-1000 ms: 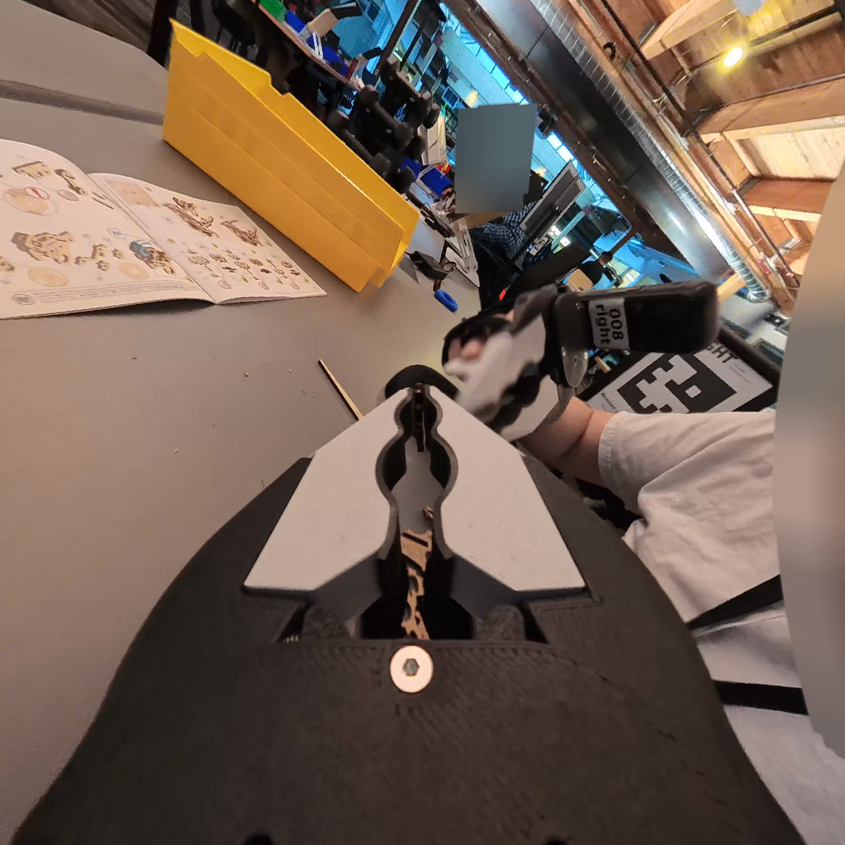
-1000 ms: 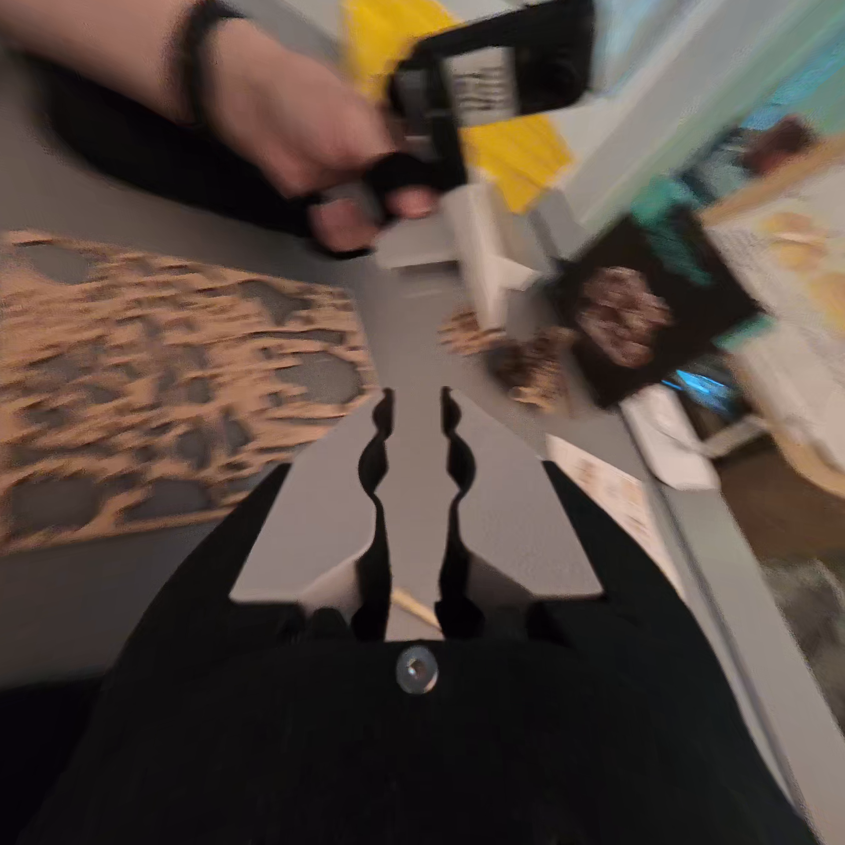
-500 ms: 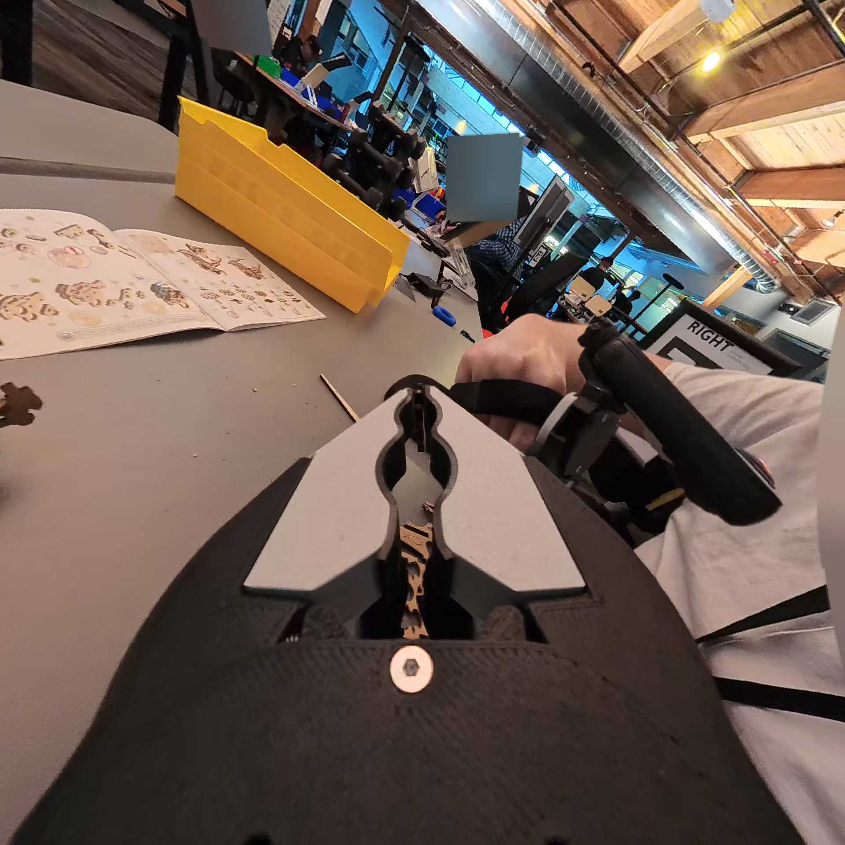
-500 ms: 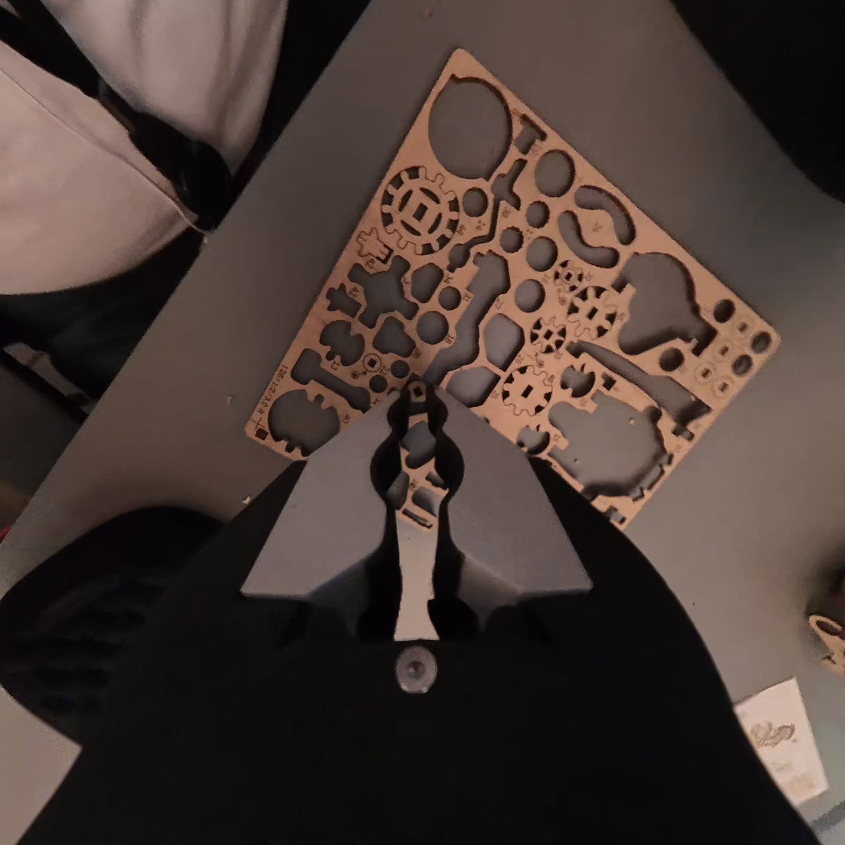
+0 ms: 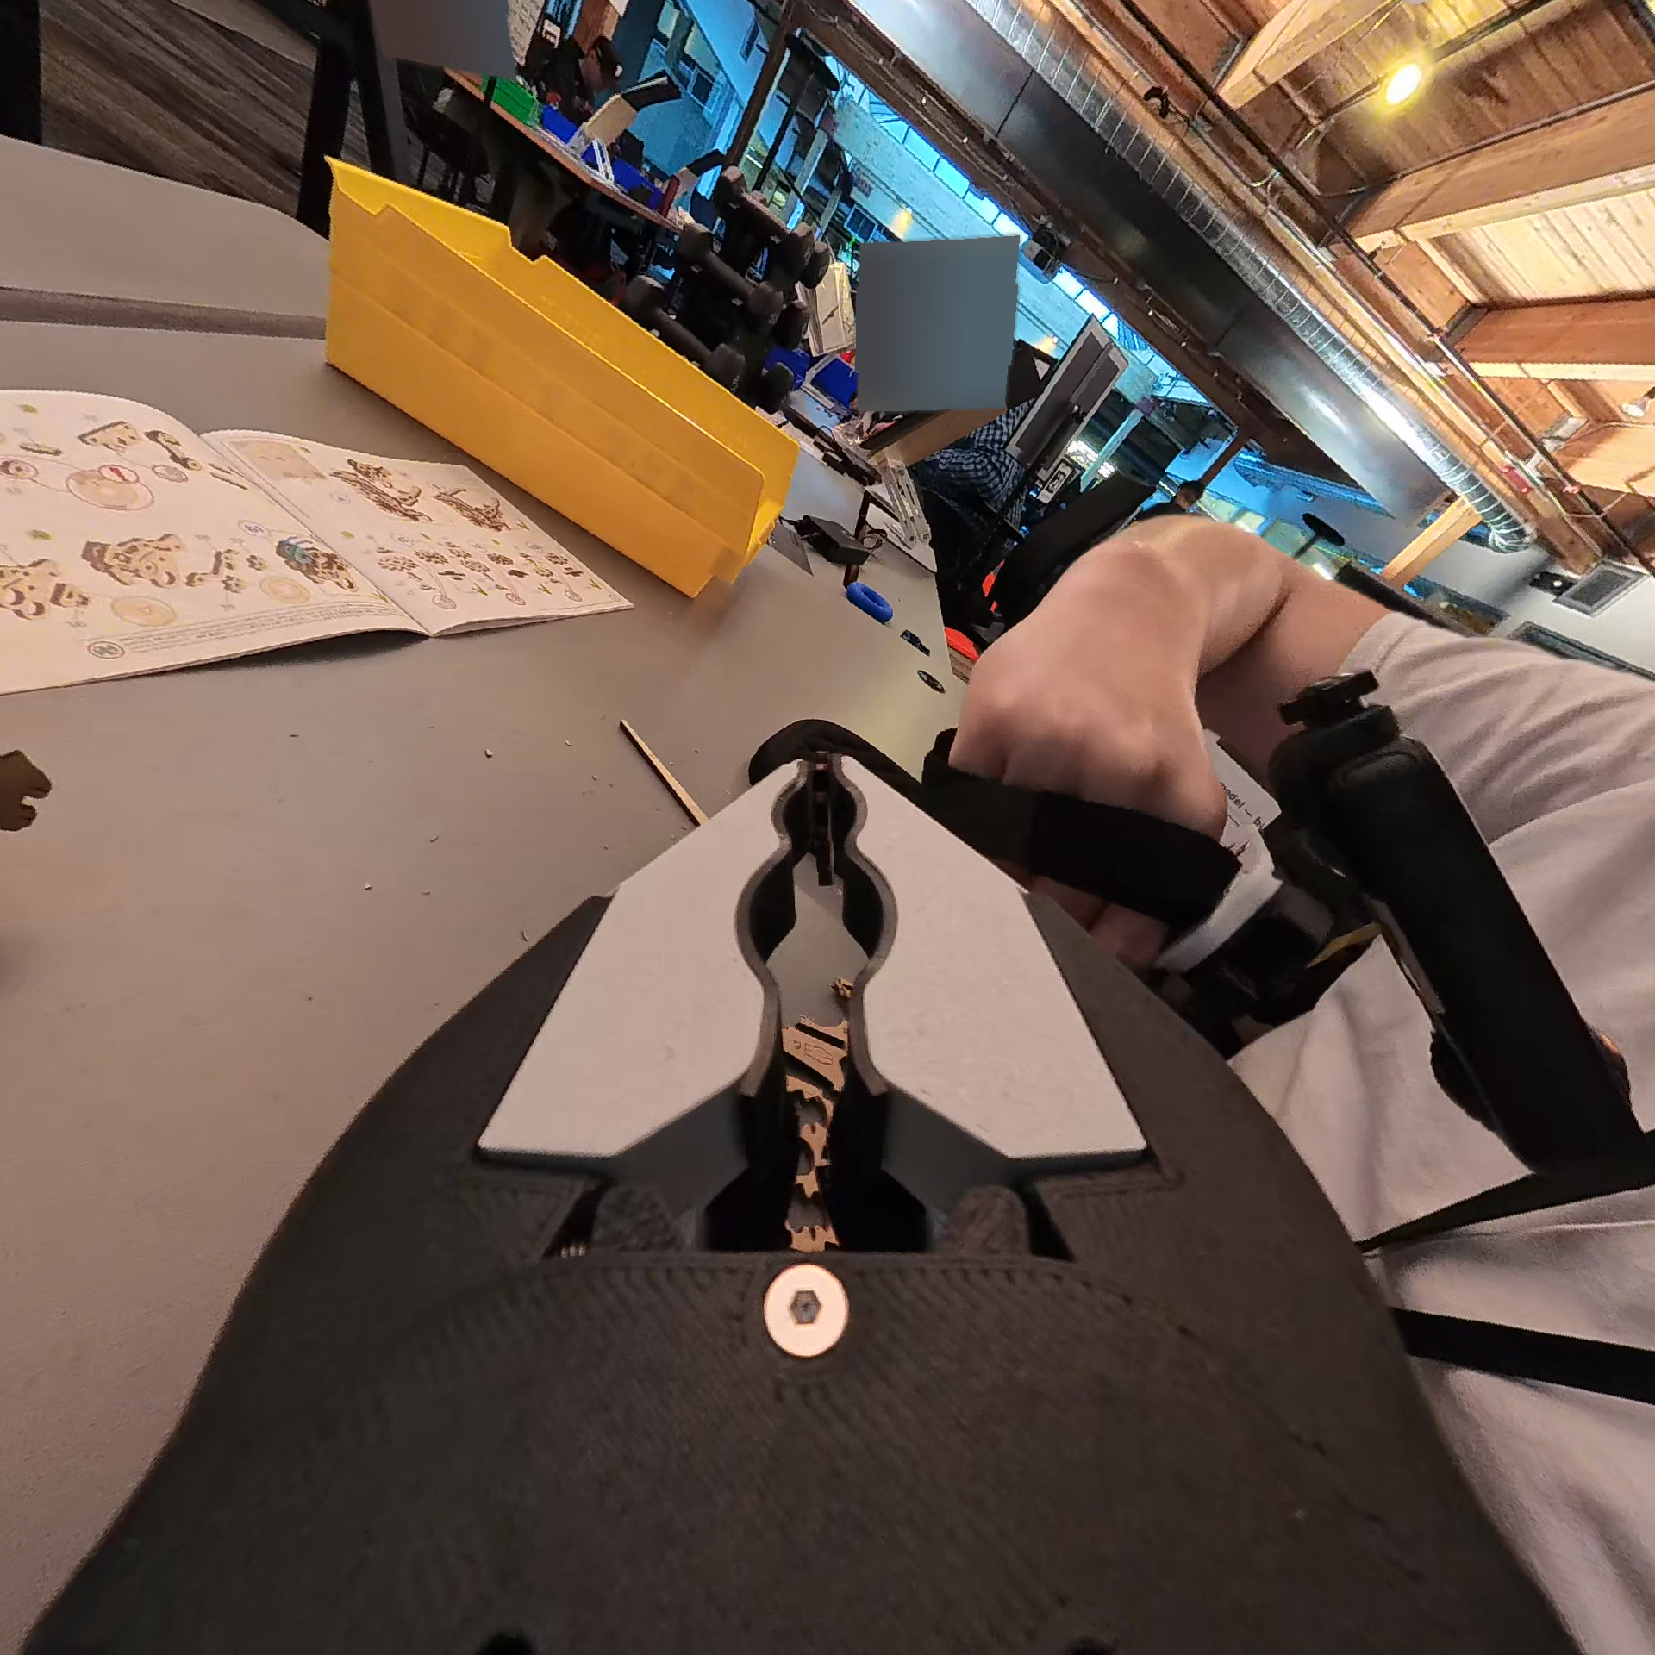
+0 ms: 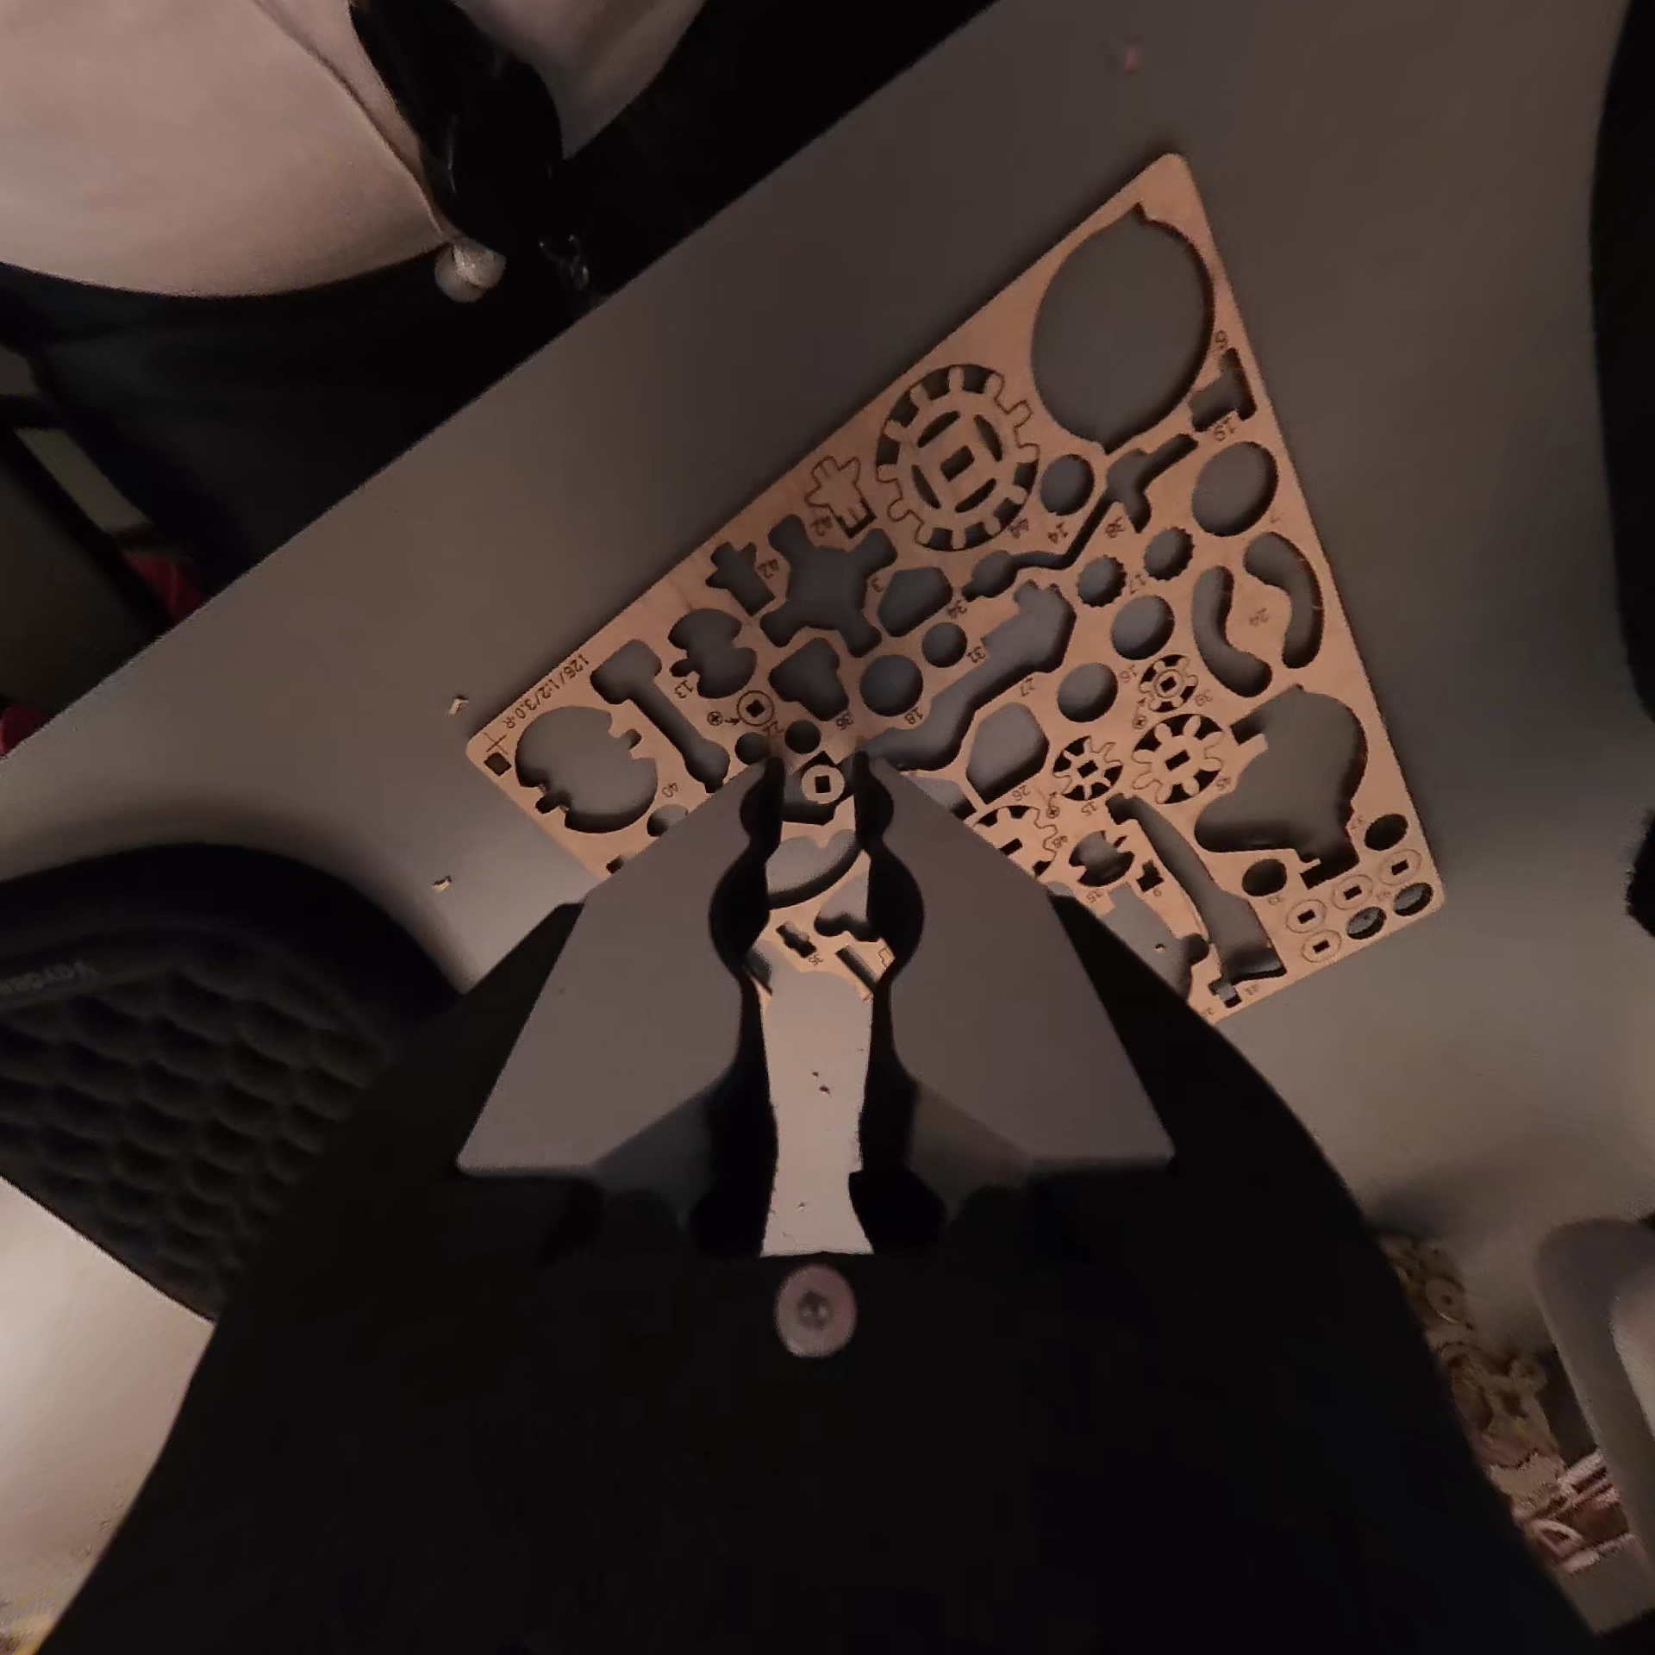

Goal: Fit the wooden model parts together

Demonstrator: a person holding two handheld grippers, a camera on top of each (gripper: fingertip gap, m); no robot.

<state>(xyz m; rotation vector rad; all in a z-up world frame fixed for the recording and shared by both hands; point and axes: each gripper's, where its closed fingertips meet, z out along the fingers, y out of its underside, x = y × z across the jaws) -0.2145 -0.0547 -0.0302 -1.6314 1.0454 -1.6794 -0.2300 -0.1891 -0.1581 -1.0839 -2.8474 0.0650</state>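
1. Left tool point(image 5: 822, 788): tips pressed together, pinching a thin dark wooden piece point(image 5: 821, 828) edge-on. It stands in line with the tool, held just above the grey worktop point(image 5: 269, 896).
2. Right tool point(image 6: 813, 779): fingers spread, nothing between them. It points steeply down at the wooden parts sheet point(image 6: 1030, 627), which lies flat on the worktop near the person's body.
3. Key relation: a small round part with a square hole point(image 6: 819, 781) sits in the sheet directly between the right tool's tips. Whether the tips touch the sheet cannot be told.
4. Nearer tool: the right, judged the one to take that part. The left is occupied.
5. Hand pose: in the left wrist view the person's right hand point(image 5: 1101, 698) grips the handle knuckles-up, tool tipped downward, just right of the left tool.
6. Elsewhere: open instruction booklet point(image 5: 269, 537) and yellow bin point(image 5: 537, 394) lie well beyond the left tool; a thin wooden stick point(image 5: 663, 770) lies near its tips.
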